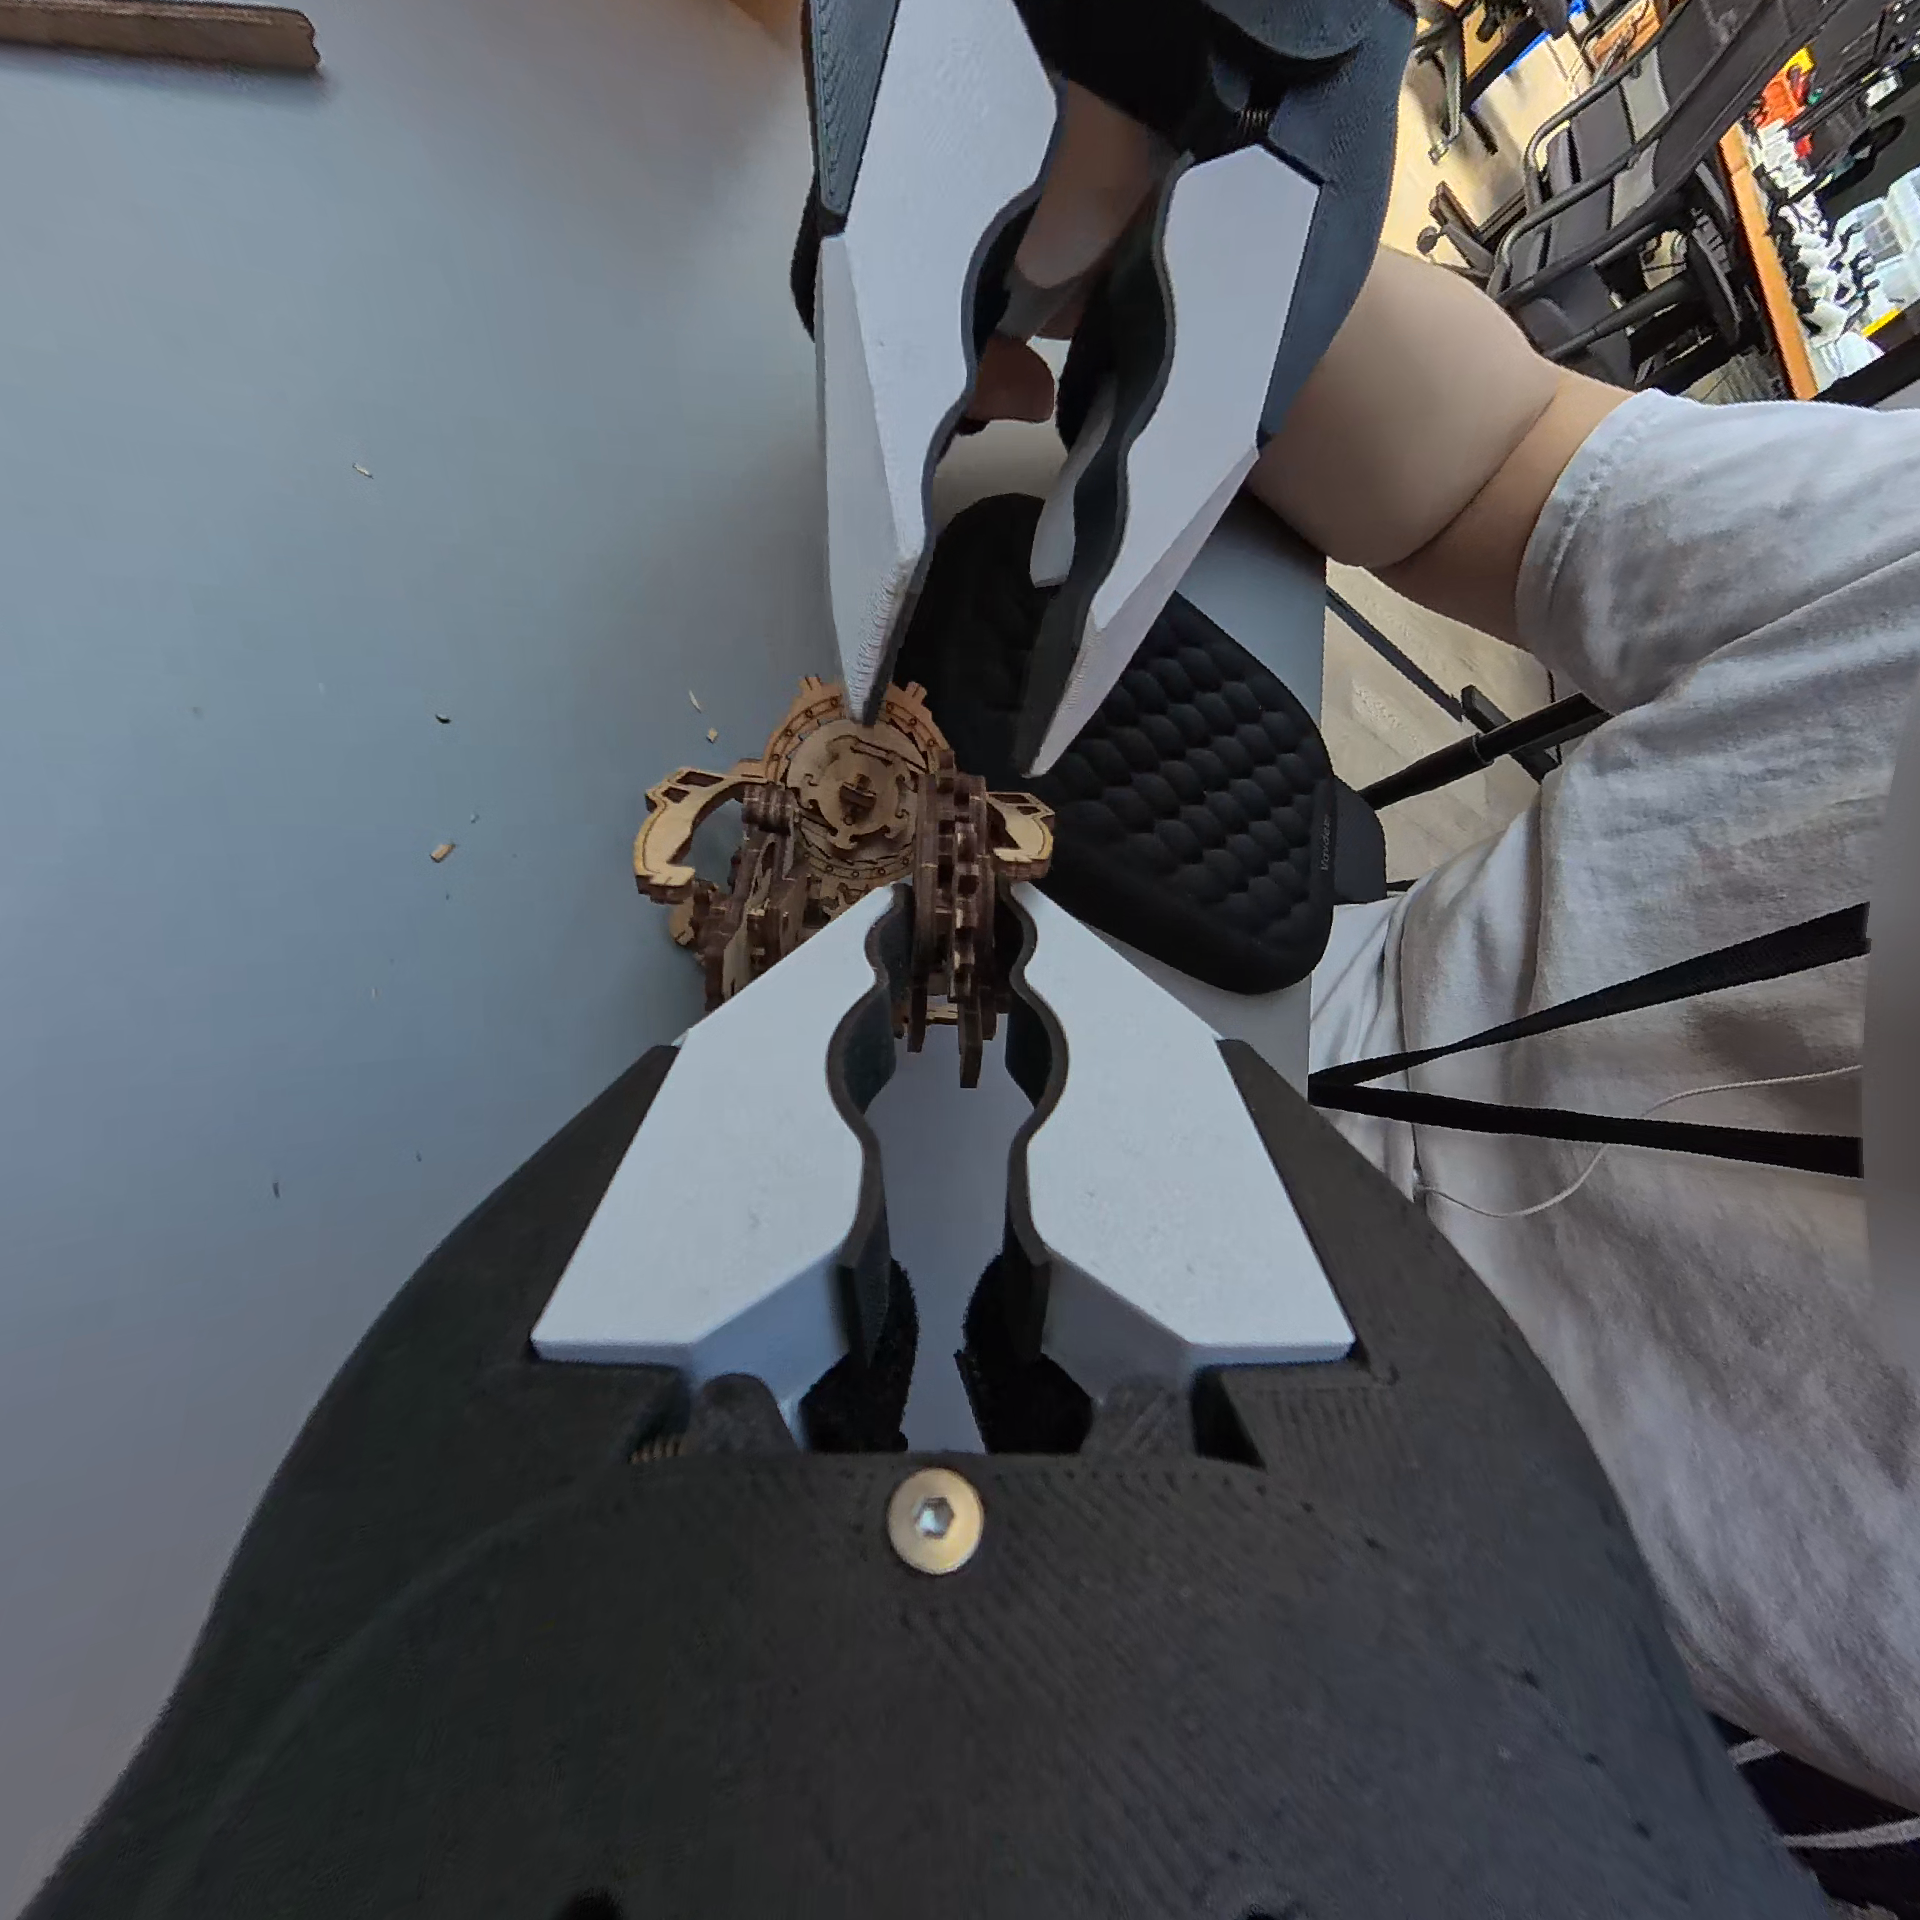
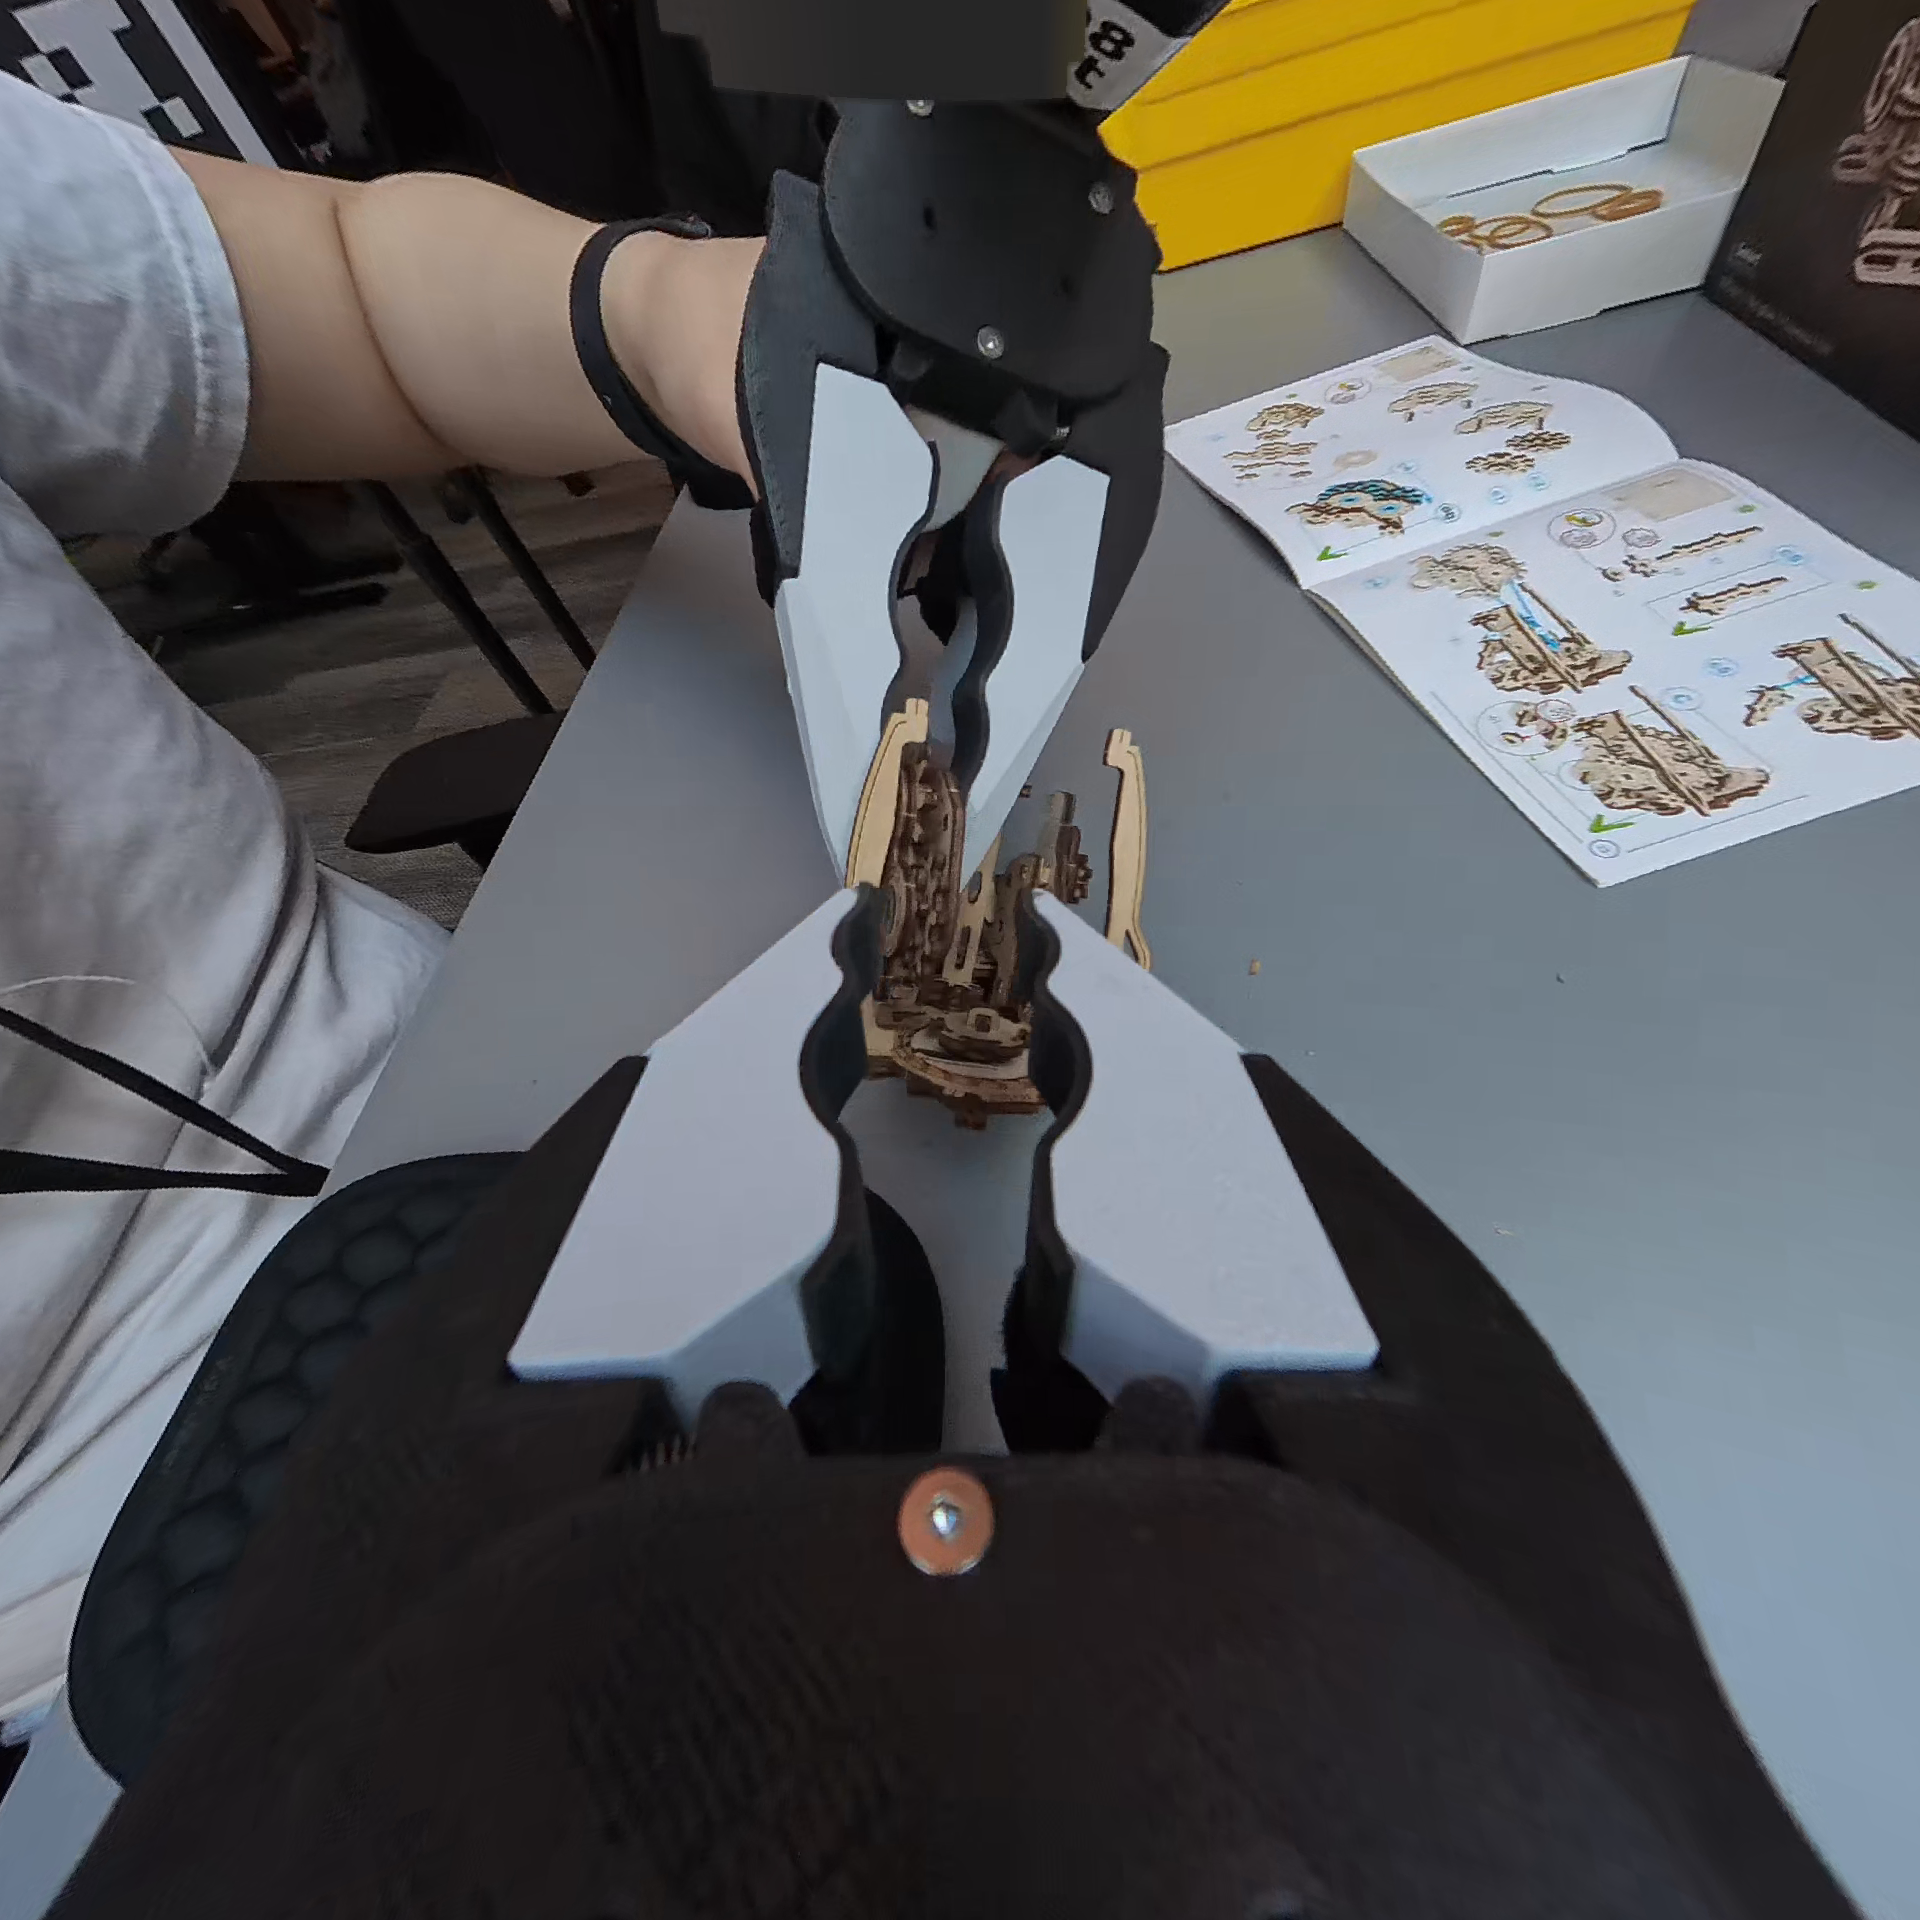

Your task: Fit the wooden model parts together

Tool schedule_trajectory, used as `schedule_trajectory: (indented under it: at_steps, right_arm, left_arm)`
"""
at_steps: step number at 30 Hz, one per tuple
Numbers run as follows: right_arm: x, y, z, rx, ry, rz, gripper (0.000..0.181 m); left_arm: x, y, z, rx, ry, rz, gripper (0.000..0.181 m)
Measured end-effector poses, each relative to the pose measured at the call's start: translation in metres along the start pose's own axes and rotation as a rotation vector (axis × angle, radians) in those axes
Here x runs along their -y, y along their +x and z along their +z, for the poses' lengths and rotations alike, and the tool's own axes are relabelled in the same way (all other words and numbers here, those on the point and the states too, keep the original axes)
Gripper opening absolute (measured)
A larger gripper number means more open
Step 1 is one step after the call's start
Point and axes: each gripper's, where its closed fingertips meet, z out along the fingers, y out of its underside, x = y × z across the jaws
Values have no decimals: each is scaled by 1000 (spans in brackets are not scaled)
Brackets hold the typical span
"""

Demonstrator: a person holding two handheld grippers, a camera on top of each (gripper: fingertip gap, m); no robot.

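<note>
We seem to be in an office: grey desk (image 2: 1455,1143), rolling chairs (image 1: 1621,239), shelving (image 1: 1829,208) and a manual (image 2: 1558,582).

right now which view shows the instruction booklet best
The right wrist view: the open instruction booklet lies flat on the grey table, to the right of the wooden model, with its pictured pages in view. The left wrist view does not show it.

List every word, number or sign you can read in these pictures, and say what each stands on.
No wording is copied here; only its bearers.
Black cushion: small mark on its edge.
White tag, top of right wrist view: short code.
Instruction booklet: marks too small to read.
Dark box: print blurred.
</note>
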Motion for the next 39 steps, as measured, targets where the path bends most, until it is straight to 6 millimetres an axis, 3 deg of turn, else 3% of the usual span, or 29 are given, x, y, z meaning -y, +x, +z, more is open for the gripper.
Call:
schedule_trajectory:
  at_steps: [6, 12, 18, 22, 29, 39]
  right_arm:
    - [-5, -4, 5, 65, -11, 38, 11]
    - [-7, -1, 6, 87, -4, 90, 19]
    - [-9, -4, 7, 124, -12, 121, 11]
    - [-11, -3, 6, 140, 9, 154, 11]
    - [-12, -1, 4, 139, 17, 149, 11]
    - [-12, 0, 4, 134, 19, 139, 11]
  left_arm:
    - [1, 0, 0, -11, 3, 6, 13]
    - [2, 0, 1, -19, 4, 24, 13]
    - [3, -1, 0, -12, 10, 46, 14]
    - [3, 1, -8, -25, 44, 83, 31]
    - [-7, 2, -15, 150, 114, 432, 51]
    - [-15, -14, 5, 540, 62, 814, 48]
